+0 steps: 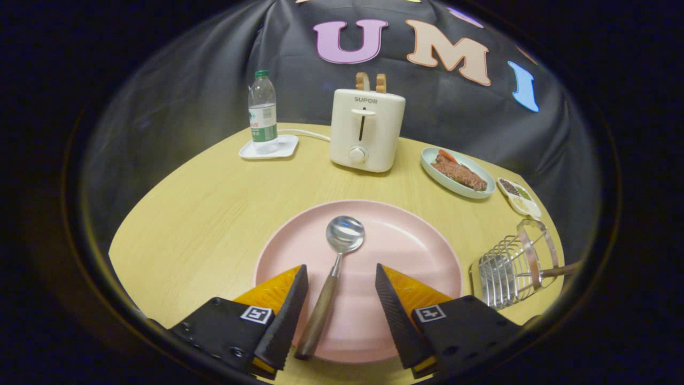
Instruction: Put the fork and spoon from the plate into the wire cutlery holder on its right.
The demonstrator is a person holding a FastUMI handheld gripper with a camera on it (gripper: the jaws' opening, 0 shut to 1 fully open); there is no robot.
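What stands in the wire cutlery holder [505, 272] I cannot make out, only a wooden handle [561, 270] running off past its rim.

Gripper [342, 272] open over plate [417, 251], spoon [331, 272] between fingers.
Spoon lies on pink plate, handle toward fingers, untouched; wire cutlery holder [507, 270] on table [203, 214] to plate's right w/ a wooden handle inside.

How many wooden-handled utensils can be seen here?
2. A spoon lies on the pink plate, between the open tool fingers. Another handle sticks out of the wire holder; its head is hidden.
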